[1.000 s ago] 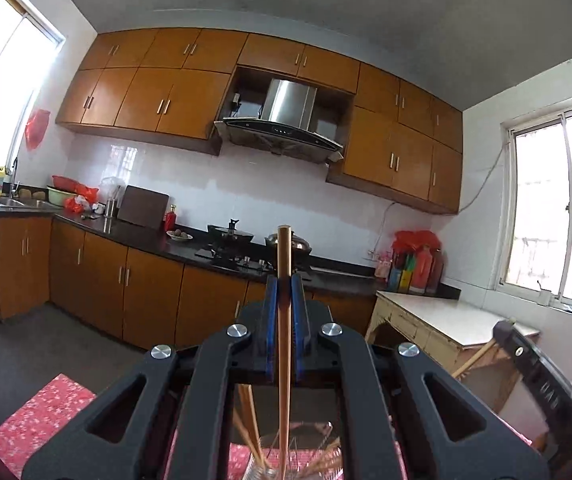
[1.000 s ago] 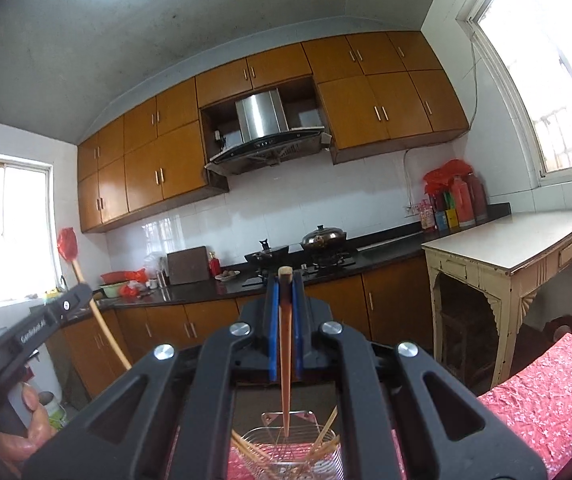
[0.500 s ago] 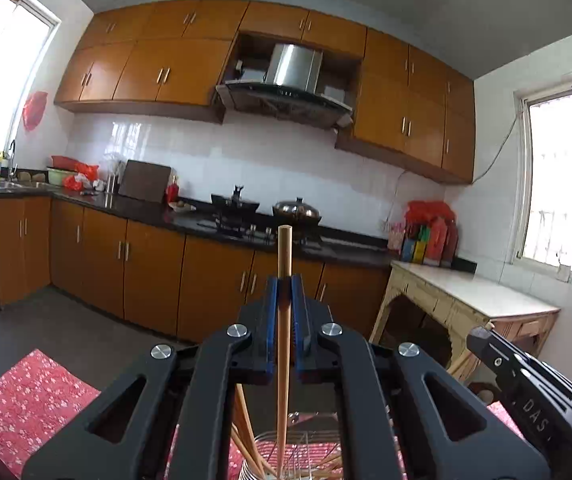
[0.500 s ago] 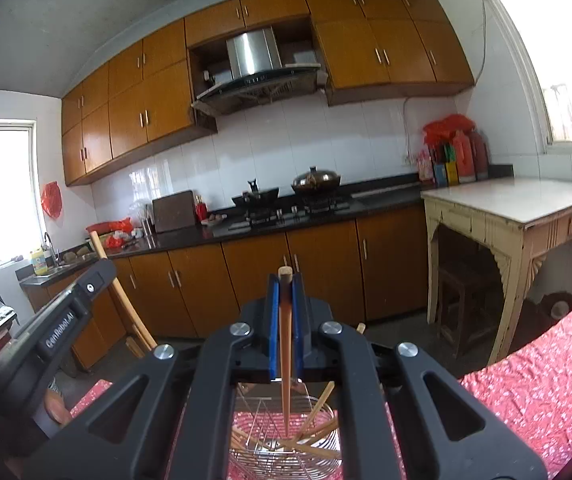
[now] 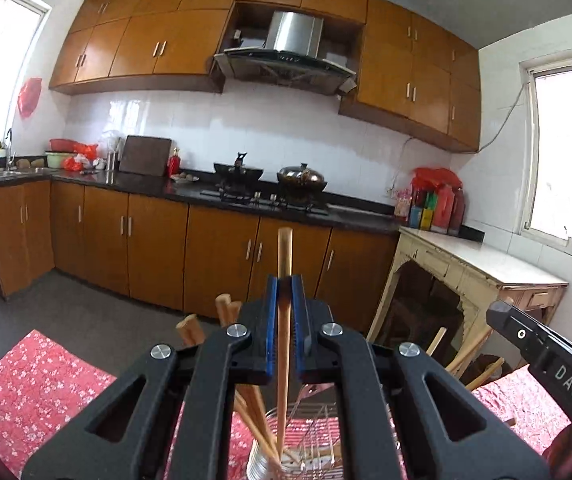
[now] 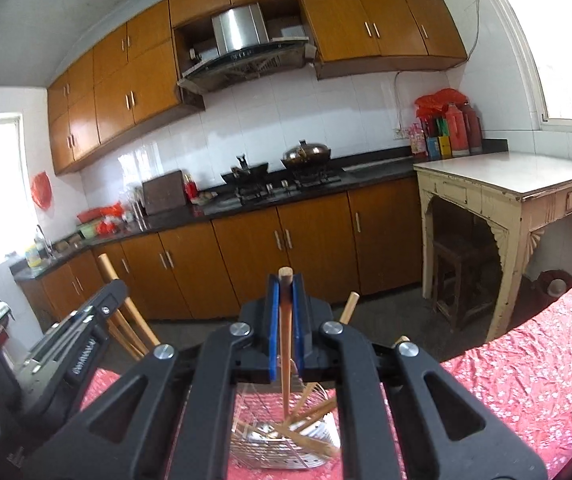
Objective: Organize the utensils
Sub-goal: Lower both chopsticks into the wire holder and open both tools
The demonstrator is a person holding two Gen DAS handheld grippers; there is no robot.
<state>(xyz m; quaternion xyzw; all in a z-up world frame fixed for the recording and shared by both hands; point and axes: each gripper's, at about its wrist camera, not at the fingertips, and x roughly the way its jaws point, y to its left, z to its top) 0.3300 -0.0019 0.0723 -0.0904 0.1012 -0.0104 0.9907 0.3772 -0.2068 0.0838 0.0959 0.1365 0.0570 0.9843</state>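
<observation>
My left gripper (image 5: 284,284) is shut on a wooden chopstick (image 5: 284,340) held upright, its lower end inside a clear glass jar (image 5: 264,458) that holds several other chopsticks. My right gripper (image 6: 284,282) is shut on another wooden chopstick (image 6: 285,344), its lower end reaching into a metal wire basket (image 6: 286,444) with several chopsticks lying in it. The basket also shows in the left wrist view (image 5: 317,440), just right of the jar. Each gripper shows in the other's view: the right one (image 5: 545,364) and the left one (image 6: 74,356).
Jar and basket stand on a table with a red flowered cloth (image 6: 525,380). Behind are brown kitchen cabinets (image 5: 222,256), a stove with pots (image 5: 270,184), and a cream side table (image 6: 513,184) at the right.
Both grippers have tilted downward and lowered. The chopsticks have sunk toward the jar and the basket, which now show more fully.
</observation>
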